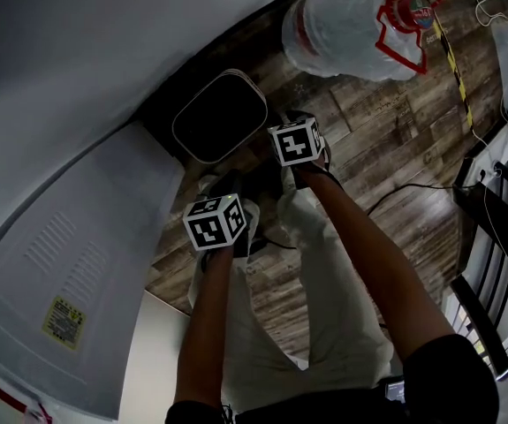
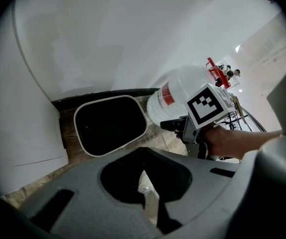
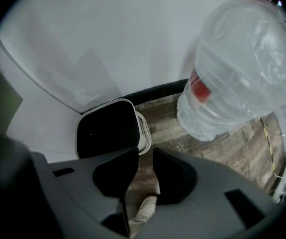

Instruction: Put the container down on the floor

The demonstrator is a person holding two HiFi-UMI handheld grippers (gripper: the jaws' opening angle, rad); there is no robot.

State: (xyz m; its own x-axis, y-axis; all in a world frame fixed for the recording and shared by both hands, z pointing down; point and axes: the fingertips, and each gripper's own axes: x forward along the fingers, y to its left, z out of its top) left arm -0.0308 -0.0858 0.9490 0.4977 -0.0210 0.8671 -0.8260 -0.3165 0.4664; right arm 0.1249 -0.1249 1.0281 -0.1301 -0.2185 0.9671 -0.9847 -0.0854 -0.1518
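Head view: the jaws of the left gripper (image 1: 221, 228) and right gripper (image 1: 297, 145) are hidden under their cubes. The container (image 1: 220, 116) stands on the wood floor (image 1: 386, 140) by the wall, just ahead of both grippers and apart from them.

Left gripper view: jaws meet, gripping nothing. The container's inside is black, contents unreadable.

Right gripper view: jaws slightly parted, empty. The water jug (image 3: 242, 68) is cut off at the frame edge.

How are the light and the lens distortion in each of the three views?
Head view: dim, floor dark, the wall's straight edges curved by the wide lens. Left gripper view: black corners, far background beyond the water jug washed out. Right gripper view: bin interior pure black, no detail.
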